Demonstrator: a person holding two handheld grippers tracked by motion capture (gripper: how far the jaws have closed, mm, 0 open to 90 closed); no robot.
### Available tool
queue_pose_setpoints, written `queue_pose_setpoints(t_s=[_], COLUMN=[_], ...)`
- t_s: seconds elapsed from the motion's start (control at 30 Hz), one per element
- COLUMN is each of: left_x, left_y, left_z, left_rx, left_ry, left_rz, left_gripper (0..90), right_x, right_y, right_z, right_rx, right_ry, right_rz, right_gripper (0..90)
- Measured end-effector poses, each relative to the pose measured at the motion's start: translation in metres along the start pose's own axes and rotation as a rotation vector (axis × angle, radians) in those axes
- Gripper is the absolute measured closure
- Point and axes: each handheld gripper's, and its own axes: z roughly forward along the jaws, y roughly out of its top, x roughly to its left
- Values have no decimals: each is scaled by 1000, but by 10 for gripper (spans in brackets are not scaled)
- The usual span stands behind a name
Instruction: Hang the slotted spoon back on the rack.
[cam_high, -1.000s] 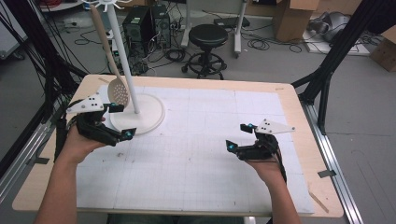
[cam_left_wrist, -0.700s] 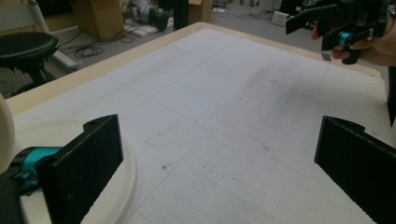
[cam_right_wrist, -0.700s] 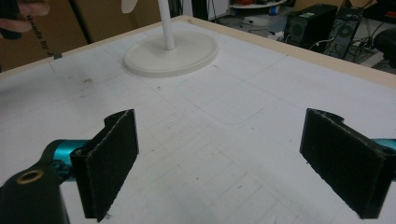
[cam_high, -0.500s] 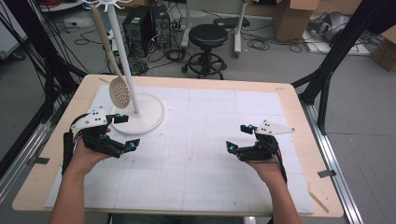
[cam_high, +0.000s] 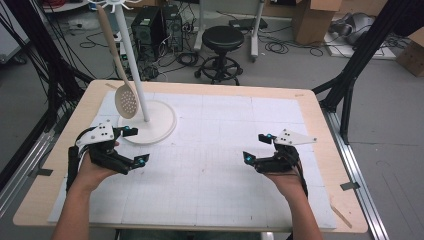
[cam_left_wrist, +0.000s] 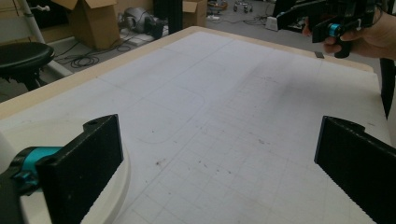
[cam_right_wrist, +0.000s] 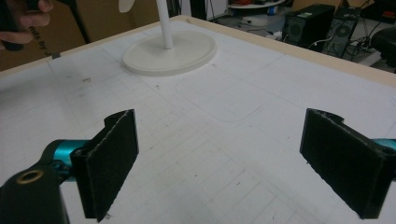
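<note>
Both grippers are being held wide open and empty over the white mat (cam_high: 210, 170).

The slotted spoon (cam_high: 125, 97) is being hung on the white stand (cam_high: 150, 122) — just ahead of the left gripper (cam_high: 131, 146) and slightly to its right, apart from it; the stand's round base is being edged by that gripper's near jaw in the left gripper view. The right gripper (cam_high: 256, 147) is being kept well apart from the stand, jaws spread, nothing between them. Both hands are being held low, palms inward. Writing on a cardboard box (cam_right_wrist: 100, 18) is being shown too blurred to be read.
</note>
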Motion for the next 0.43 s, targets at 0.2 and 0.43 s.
queue_pose_setpoints(t_s=[0.2, 0.43], left_x=[-1, -1], left_y=[1, 0], left_z=[-1, -1], left_rx=[-9, -7], left_ry=[-4, 0], left_rz=[4, 1], left_gripper=[17, 17], right_x=[0, 0], right_y=[-1, -1], right_z=[1, 2], right_rx=[6, 7], right_ry=[2, 3], right_rz=[3, 3], right_gripper=[106, 106])
